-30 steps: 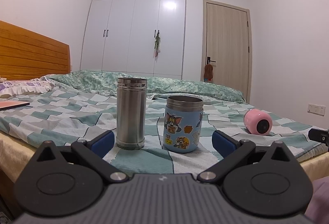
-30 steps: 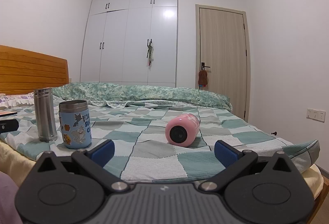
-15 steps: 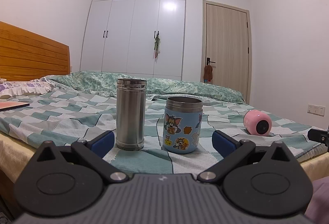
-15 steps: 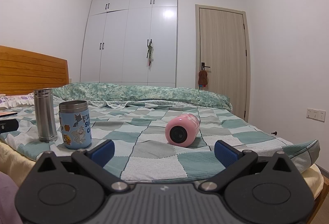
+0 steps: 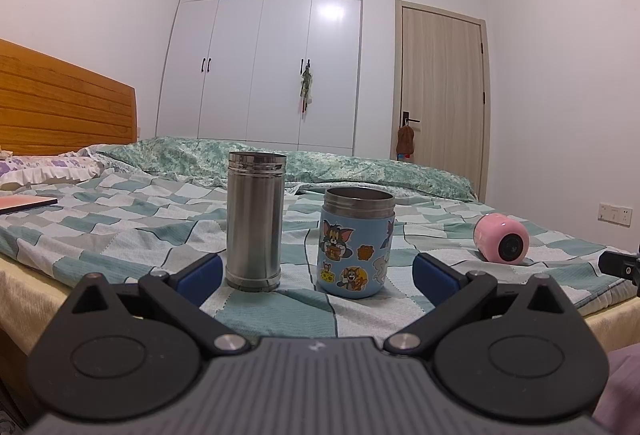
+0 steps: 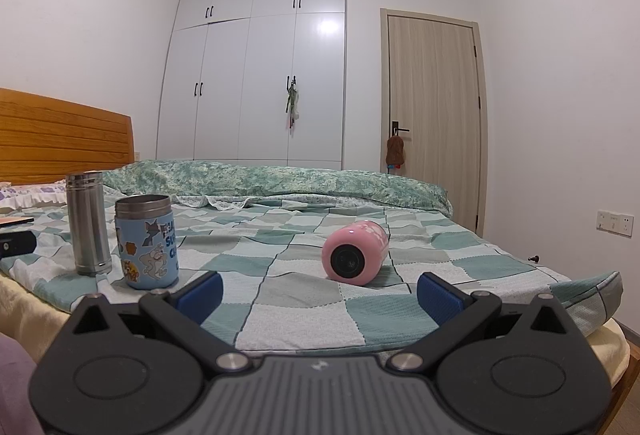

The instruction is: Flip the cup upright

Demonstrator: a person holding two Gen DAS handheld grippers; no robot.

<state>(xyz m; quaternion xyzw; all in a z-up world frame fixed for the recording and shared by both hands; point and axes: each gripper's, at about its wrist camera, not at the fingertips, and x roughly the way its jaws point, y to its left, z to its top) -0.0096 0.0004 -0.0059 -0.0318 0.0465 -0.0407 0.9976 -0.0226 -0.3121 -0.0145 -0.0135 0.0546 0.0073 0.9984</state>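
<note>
We find the task not yet begun in any physical sense. The small pink cup with a dark round end (image 6: 355, 254) lies on its side on the checked green-and-white bedspread (image 6: 304, 315), its dark end turned toward the right camera; nothing touches it. In the left view it appears far off to the right (image 5: 501, 239), near the bed's edge.

The right hand-held gripper (image 6: 318, 289) has its blue-padded fingers spread wide and empty, held at the near edge of the bed with the pink cup ahead of it and a little beyond the fingertips, roughly centred in the gap. The left hand-held gripper (image 5: 318, 271) is likewise spread and empty. It faces the tall plain stainless-steel cylinder flask (image 5: 255, 221) and the short blue cartoon-sticker cup with a steel rim (image 5: 356, 244), both standing upright just beside each other and apart from the pink cup.

Our judgement: the two left-hand vessels need no action, and only the pink cup remains. Left to do: approach, close on the body, raise, rotate to vertical, set down. The soft bedding may let a stood cup tip.
</note>
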